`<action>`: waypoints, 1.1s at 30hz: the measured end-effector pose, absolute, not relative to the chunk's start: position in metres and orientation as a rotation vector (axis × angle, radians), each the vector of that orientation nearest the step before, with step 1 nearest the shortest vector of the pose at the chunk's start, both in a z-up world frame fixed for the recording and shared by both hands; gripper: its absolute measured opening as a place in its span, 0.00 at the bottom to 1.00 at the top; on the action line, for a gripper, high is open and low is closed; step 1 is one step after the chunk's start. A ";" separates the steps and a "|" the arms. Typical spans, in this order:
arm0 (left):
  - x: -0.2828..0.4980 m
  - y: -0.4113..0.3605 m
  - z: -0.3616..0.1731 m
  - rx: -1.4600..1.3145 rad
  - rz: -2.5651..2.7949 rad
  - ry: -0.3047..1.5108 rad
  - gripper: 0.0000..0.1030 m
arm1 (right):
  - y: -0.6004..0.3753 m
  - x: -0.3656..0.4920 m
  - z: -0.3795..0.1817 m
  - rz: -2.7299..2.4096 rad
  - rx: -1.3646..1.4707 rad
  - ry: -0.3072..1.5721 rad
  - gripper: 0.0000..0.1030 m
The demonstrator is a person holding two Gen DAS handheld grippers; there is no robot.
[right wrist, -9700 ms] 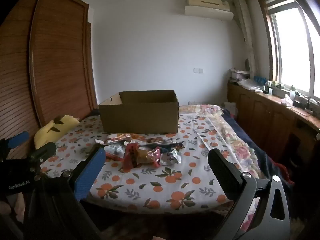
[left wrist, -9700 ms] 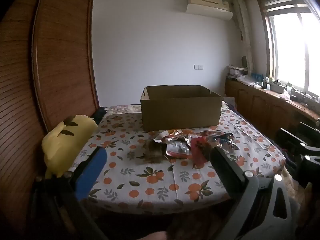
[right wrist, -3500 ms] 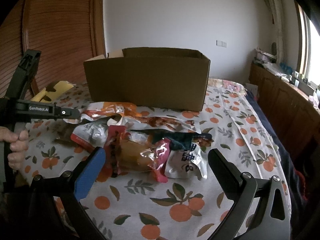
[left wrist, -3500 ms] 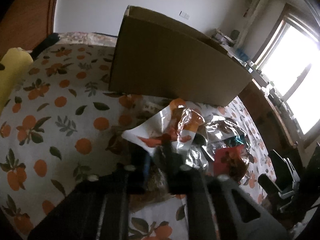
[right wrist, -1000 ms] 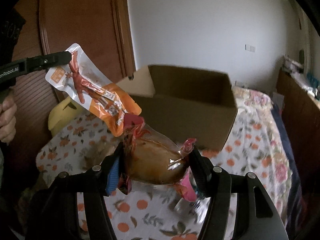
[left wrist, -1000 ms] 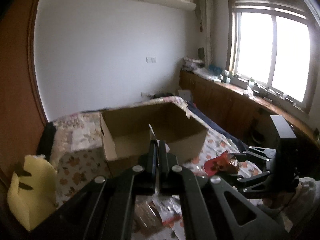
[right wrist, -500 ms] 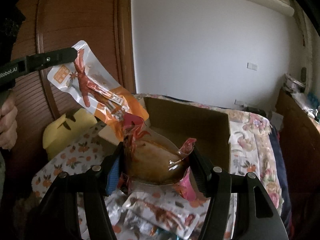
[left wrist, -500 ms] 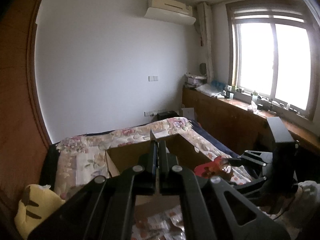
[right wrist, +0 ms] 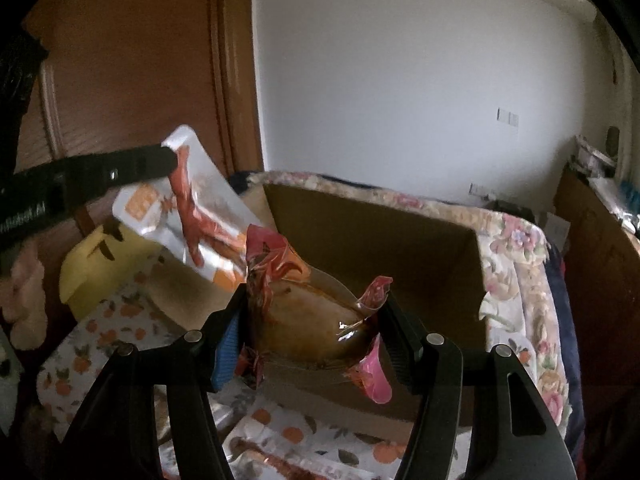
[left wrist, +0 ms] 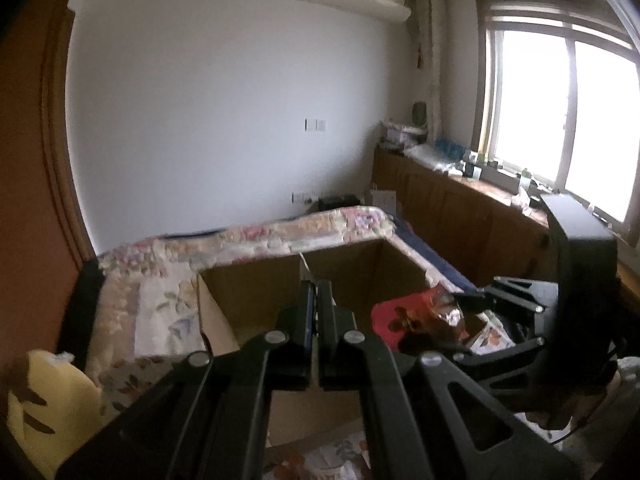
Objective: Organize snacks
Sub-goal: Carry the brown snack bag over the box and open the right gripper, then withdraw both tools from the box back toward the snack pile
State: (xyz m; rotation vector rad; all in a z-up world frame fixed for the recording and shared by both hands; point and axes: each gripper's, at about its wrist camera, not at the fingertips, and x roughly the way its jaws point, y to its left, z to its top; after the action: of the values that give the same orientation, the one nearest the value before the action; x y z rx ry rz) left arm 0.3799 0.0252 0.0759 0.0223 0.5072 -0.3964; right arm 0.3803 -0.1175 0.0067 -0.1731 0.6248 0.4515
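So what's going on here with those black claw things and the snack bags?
A person is tidying snacks off a bed into a cardboard box, with a two-finger gripper in each hand. The left gripper is shut on the corner of a flat white and orange packet, which hangs in the air near the box's left side. The right gripper is clamped on a puffy brown and red pouch, held in front of the open box. More packets lie on the orange-print sheet below.

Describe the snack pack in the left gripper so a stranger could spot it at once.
Start at the open cardboard box on the bed. Above its left edge the left gripper pinches a flat white-and-orange pack by one corner. Unlike the bulging brown pouch beside it, it shows red strips.
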 end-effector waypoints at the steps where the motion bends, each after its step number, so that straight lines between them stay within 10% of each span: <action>1: 0.383 0.025 0.068 0.020 -0.397 0.519 0.00 | -0.117 0.384 0.001 0.448 -0.174 0.637 0.61; 17: 0.389 0.000 0.013 0.009 -0.395 0.621 0.01 | -0.118 0.411 -0.041 0.400 -0.146 0.751 0.73; 33: 0.361 0.011 0.045 0.035 -0.358 0.575 0.38 | -0.147 0.342 -0.002 0.453 -0.144 0.663 0.73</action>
State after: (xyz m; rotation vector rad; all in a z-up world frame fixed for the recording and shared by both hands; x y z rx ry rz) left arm 0.3607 0.0106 0.0448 0.0349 0.5751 -0.3580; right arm 0.3423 -0.1466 -0.0023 -0.1444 0.6634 0.4527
